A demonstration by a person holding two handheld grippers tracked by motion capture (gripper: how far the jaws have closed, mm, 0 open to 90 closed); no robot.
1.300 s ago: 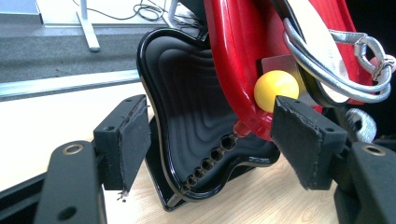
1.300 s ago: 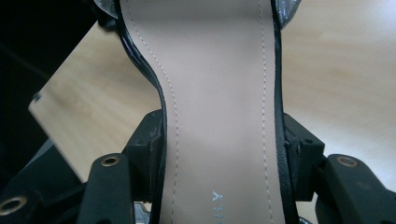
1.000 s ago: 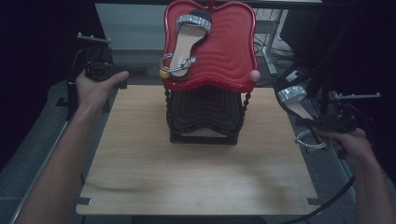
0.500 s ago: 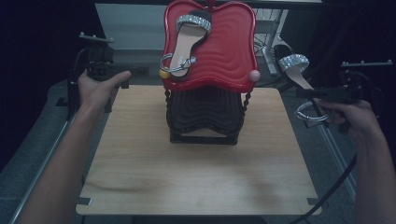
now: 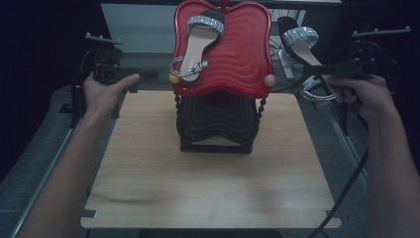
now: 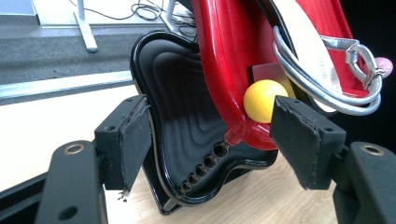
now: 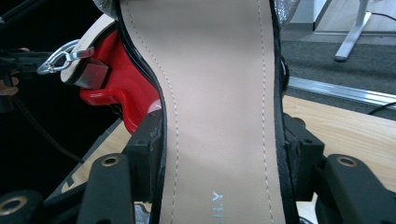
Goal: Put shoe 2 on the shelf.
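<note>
A red apple-shaped tray (image 5: 242,59) tilts atop a black stand (image 5: 218,119). One beige sandal with a glittery strap (image 5: 198,44) lies on the tray. My right gripper (image 5: 317,69) is shut on a matching sandal (image 5: 299,42), held in the air just right of the tray. In the right gripper view the beige insole (image 7: 219,102) sits between the pads (image 7: 149,149). My left gripper (image 5: 143,75) stands open by the tray's left edge. In its own view its jaws (image 6: 210,135) frame a yellow ball (image 6: 261,100) on the tray's rim, touching nothing.
The stand rests on a wooden board (image 5: 208,188) over a grey table. A pink ball (image 5: 269,80) marks the tray's right rim. White desk legs and cables (image 6: 84,23) lie on the floor beyond.
My right hand has risen with the sandal and drifted slightly toward the red tray. The left hand and gripper have stayed put.
</note>
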